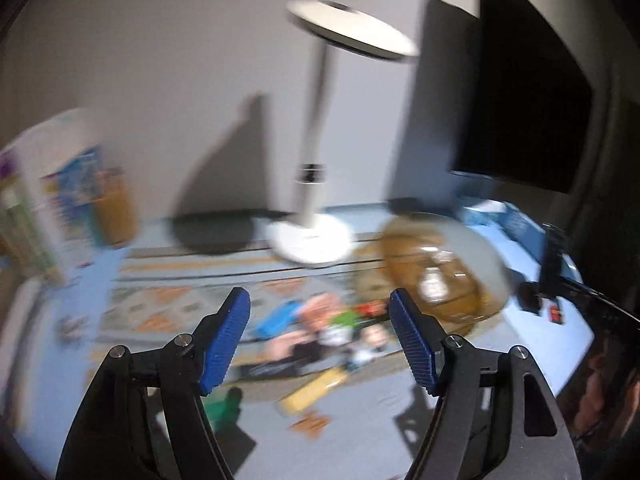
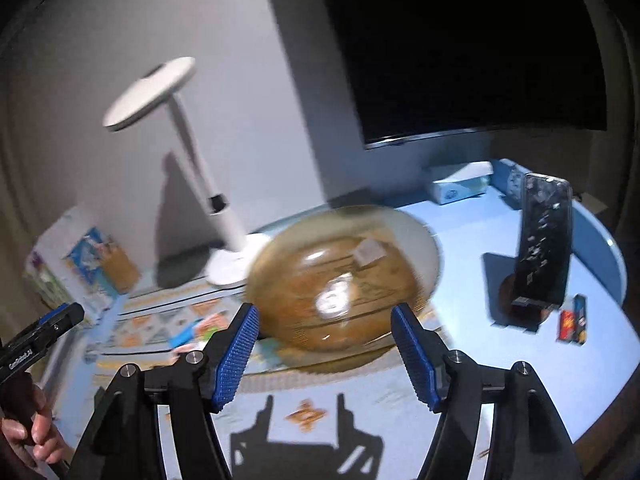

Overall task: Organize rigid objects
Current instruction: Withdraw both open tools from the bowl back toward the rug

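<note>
Both views are blurred. My left gripper is open and empty, raised above a pile of small colourful toys on the blue table. A yellow block and a green piece lie nearer. An amber glass bowl stands to the right of the pile. My right gripper is also open and empty, hovering in front of that bowl, apart from it. The left gripper's body shows at the right wrist view's left edge, held by a hand.
A white desk lamp stands at the back, a dark monitor on the wall. A phone on a stand, small red and black boxes and a tissue box sit on the right. Books stand at the left.
</note>
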`<state>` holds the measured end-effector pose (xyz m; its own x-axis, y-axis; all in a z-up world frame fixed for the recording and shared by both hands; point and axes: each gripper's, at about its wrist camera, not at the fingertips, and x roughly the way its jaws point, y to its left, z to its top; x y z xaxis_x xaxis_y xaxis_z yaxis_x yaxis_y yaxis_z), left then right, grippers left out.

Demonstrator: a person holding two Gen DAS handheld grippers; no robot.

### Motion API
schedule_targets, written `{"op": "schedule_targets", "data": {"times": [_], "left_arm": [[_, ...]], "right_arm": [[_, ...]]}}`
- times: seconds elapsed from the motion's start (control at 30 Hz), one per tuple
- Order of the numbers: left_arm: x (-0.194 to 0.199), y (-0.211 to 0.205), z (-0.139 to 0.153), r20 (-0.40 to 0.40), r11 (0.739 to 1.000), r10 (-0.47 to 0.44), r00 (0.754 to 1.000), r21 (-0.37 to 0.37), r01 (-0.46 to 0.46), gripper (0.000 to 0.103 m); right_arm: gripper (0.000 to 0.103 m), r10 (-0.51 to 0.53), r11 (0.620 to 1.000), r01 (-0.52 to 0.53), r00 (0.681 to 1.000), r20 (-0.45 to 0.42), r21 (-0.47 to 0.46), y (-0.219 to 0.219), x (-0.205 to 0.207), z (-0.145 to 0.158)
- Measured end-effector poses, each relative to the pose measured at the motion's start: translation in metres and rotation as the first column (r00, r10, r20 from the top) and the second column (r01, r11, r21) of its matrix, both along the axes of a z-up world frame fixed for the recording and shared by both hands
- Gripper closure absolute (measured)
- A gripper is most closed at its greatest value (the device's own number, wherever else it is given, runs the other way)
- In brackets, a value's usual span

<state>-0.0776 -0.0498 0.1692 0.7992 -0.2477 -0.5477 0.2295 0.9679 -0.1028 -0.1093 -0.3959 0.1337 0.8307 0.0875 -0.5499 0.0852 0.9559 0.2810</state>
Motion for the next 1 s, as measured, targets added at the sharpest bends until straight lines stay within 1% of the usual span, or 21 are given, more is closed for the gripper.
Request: {"op": "schedule_targets", "data": {"times": [0.13,0.17,0.27,0.37,0.5,0.63,0.73,0.83,0.9,1.0], "left_arm": [[-0.031,0.062,-0.004,0.004,0.994,0.113,0.994,-0.016,-0.113,0.033],[-0.037,0.074,-0.007,-0.002,0.991,0.131,0.991,-0.018,-0.131,0.033],[-0.048,0.104,-0.017,-0.025,0.985,0.169,0.985,-0.027,-0.169,0.033],[-0.056,0.128,-0.028,-0.058,0.982,0.180,0.982,-0.043,-0.183,0.033],[-0.054,0.133,-0.043,-0.087,0.985,0.165,0.982,-0.034,-0.169,0.033],[-0.048,0.131,-0.063,-0.122,0.993,0.109,0.987,-0.027,-0.113,0.033],[-0.038,0.128,-0.081,-0.158,0.996,0.087,0.984,-0.019,-0.091,0.033],[-0.028,0.126,-0.097,-0.194,0.997,0.055,0.979,-0.041,-0.064,0.033],[-0.018,0.122,-0.111,-0.222,0.998,0.022,0.975,-0.054,-0.035,0.033],[-0.004,0.114,-0.128,-0.261,0.999,-0.010,0.965,-0.048,-0.003,0.033]], "right_arm": [[0.036,0.072,0.997,-0.072,0.997,-0.003,0.022,0.035,-0.008,-0.001],[0.036,0.105,0.994,-0.104,0.994,-0.012,0.019,0.049,-0.009,-0.002],[0.036,0.172,0.985,-0.172,0.985,-0.031,0.003,0.084,-0.013,-0.004],[0.036,0.234,0.972,-0.234,0.972,-0.039,-0.001,0.111,-0.016,-0.004],[0.036,0.286,0.957,-0.288,0.956,-0.062,-0.031,0.145,-0.016,-0.005],[0.036,0.323,0.945,-0.326,0.940,-0.106,-0.011,0.163,-0.007,-0.018],[0.036,0.334,0.941,-0.339,0.926,-0.174,0.003,0.176,0.007,-0.037],[0.036,0.333,0.942,-0.333,0.913,-0.236,0.038,0.185,0.019,-0.059],[0.036,0.337,0.942,-0.322,0.896,-0.289,0.097,0.192,0.030,-0.080],[0.036,0.335,0.942,-0.301,0.874,-0.351,0.150,0.201,0.044,-0.109]]}}
